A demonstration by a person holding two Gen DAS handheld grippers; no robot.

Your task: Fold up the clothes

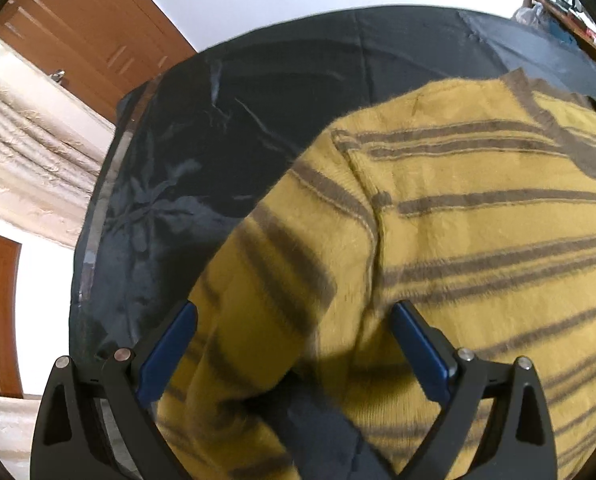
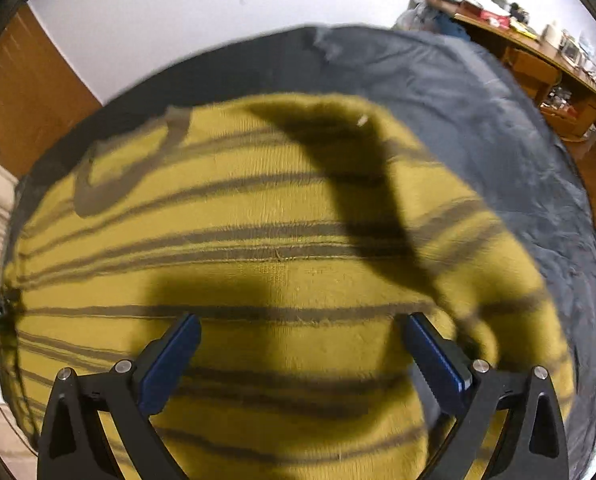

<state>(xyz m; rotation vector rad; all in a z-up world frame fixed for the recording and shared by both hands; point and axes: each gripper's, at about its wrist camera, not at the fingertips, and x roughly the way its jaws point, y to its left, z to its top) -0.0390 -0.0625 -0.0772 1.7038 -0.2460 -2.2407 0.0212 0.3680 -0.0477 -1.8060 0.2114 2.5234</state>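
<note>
A mustard-yellow sweater with grey-brown stripes (image 1: 477, 224) lies spread on a dark cloth-covered table (image 1: 226, 120). Its left sleeve (image 1: 258, 280) runs down toward my left gripper (image 1: 294, 316), which is open and hovers over the sleeve and armpit seam. In the right wrist view the sweater's body (image 2: 238, 280) fills the frame, its grey neckline (image 2: 110, 176) at the upper left. My right gripper (image 2: 299, 328) is open just above the sweater's middle, holding nothing. A sleeve at the right (image 2: 497, 264) looks blurred.
The dark table cloth (image 2: 517, 140) ends close around the sweater. A brown wooden door (image 1: 90, 40) and pale bedding (image 1: 26, 160) are to the left. A cluttered wooden desk (image 2: 537, 52) stands at the far right against a white wall.
</note>
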